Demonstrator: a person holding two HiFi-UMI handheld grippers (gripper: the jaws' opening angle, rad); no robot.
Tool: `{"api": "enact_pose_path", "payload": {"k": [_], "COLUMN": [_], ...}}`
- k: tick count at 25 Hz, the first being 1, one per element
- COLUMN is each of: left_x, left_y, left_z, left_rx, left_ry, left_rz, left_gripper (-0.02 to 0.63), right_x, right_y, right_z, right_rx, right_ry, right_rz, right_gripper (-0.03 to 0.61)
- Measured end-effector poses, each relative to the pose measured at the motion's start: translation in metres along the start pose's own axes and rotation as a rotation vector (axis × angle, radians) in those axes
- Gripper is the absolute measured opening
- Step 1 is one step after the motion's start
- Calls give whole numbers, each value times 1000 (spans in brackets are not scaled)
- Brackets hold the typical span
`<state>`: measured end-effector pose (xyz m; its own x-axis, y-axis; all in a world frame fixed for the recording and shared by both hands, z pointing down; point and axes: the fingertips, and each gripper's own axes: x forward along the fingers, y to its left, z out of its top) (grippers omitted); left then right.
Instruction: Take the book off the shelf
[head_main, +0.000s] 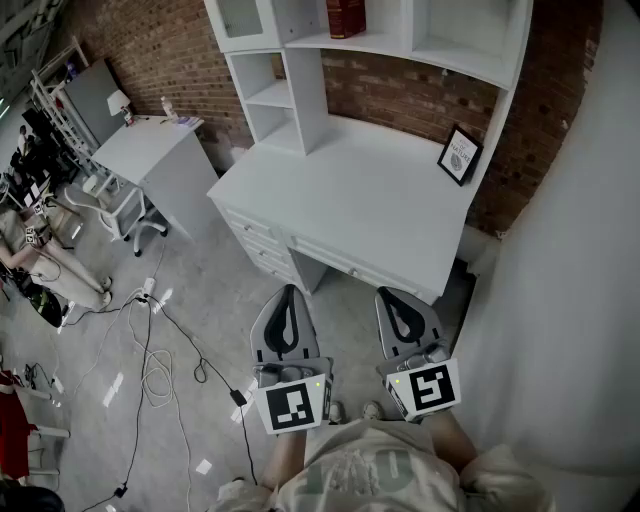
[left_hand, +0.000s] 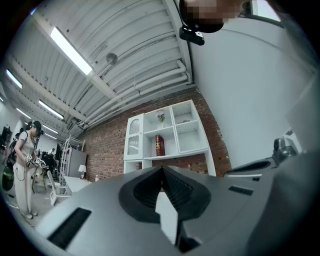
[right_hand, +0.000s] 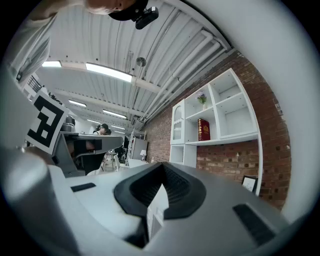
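White shelf (head_main: 385, 46) bears the red book (head_main: 346, 17) upright.

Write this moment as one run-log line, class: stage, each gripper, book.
stage: reach not yet made | left gripper: shut, empty | right gripper: shut, empty | book: upright on shelf, untouched

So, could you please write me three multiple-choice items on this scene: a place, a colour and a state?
1. Where is the book? A on the desk; B on a shelf; C in a tool's grip.
2. What colour is the book? A blue; B green; C dark red.
3. How is the left tool? A shut, empty; B wide open; C shut on the book.
Answers: B, it stands on the shelf above the desk; C, its spine shows dark red; A, its jaws meet with nothing between.
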<state>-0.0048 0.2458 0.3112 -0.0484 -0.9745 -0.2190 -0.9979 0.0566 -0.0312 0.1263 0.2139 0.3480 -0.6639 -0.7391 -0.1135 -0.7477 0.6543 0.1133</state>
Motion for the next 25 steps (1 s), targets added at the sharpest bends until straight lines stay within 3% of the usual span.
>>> {"api": "enact_pose_path", "payload": {"k": [10, 17, 25], "left_x": [-4, -7, -8], "left_y": [9, 27, 74], "left_z": [-4, -12, -15], "left_rx": [7, 23, 7], "left_ry": [12, 31, 20], "left_rz": [3, -11, -30], "left_gripper": [13, 12, 13], "right_x": [2, 7, 31], "right_y": [4, 15, 51], "right_z": [-5, 0, -6], "right_rx": [-8, 109, 48], "right_ry": [15, -23, 9], "right_rz": [-8, 1, -14], "right_gripper": [14, 14, 14]}}
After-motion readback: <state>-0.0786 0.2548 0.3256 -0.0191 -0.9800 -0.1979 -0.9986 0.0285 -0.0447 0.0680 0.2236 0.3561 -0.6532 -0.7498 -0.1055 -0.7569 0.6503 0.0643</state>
